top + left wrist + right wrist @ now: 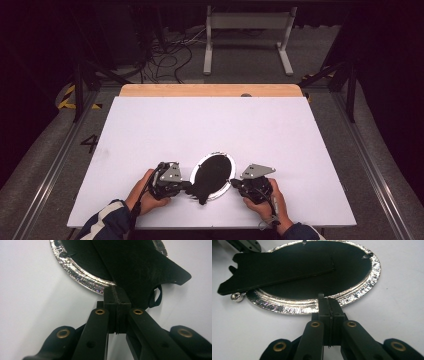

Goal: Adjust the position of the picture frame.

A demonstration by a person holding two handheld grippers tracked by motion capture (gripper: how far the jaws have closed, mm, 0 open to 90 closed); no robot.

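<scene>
An oval picture frame (220, 162) lies face down near the table's front edge, its silver rim (362, 287) around a black back (347, 272). A black stand flap (274, 267) lies slanted across the back, and its wide end (160, 267) sticks out past the rim. My left gripper (189, 186) is at the frame's left, jaws shut, with its tip (117, 290) against the flap's edge where that crosses the rim. Whether it pinches the flap I cannot tell. My right gripper (233, 183) is at the frame's right, shut, its tip (329, 301) touching the rim beside a small black tab (320, 295).
The white tabletop (215, 120) stretches bare behind the frame, with a wooden strip (210, 90) along its far edge. Beyond it are floor cables (165, 55) and a white stand (247, 37). A small silver knob (237, 297) sits at the rim beneath the flap.
</scene>
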